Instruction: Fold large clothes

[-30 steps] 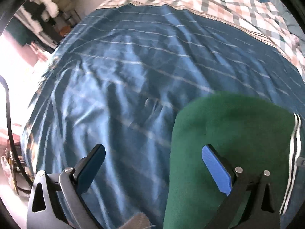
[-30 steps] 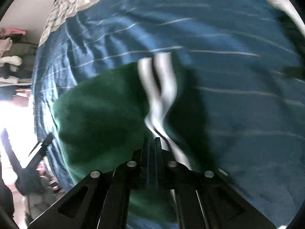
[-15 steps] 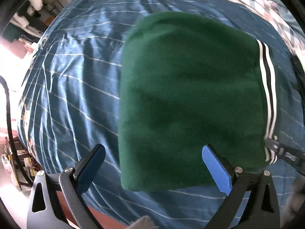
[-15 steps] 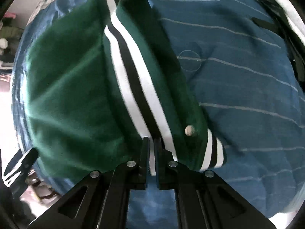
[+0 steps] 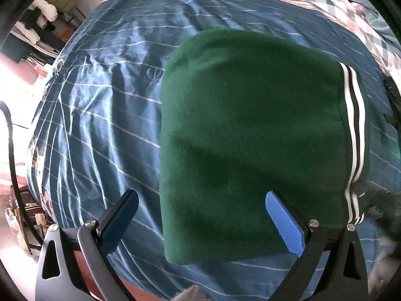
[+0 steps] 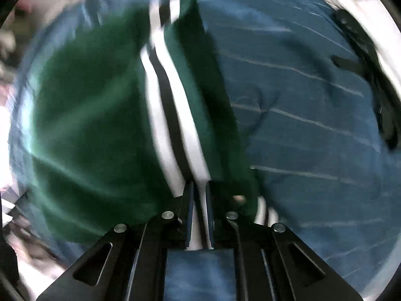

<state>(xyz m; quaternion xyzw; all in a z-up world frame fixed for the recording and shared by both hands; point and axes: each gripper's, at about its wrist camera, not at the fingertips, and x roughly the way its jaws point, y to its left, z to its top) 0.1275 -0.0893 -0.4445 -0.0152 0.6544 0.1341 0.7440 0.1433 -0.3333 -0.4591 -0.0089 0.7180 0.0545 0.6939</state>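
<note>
Here the opening right tool [image 6: 199, 215] straddles the green garment's [image 5: 250, 138] striped edge

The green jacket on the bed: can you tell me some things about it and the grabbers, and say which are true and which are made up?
1. The green jacket lies on a blue striped bedsheet. True.
2. The left gripper is squeezing the jacket. False: its jaws stand wide open, holding nothing.
3. The jacket's trim is red and yellow. False: the striped trim is white and black.
4. The right gripper has the striped trim between its jaws. True; they are just opening.
</note>
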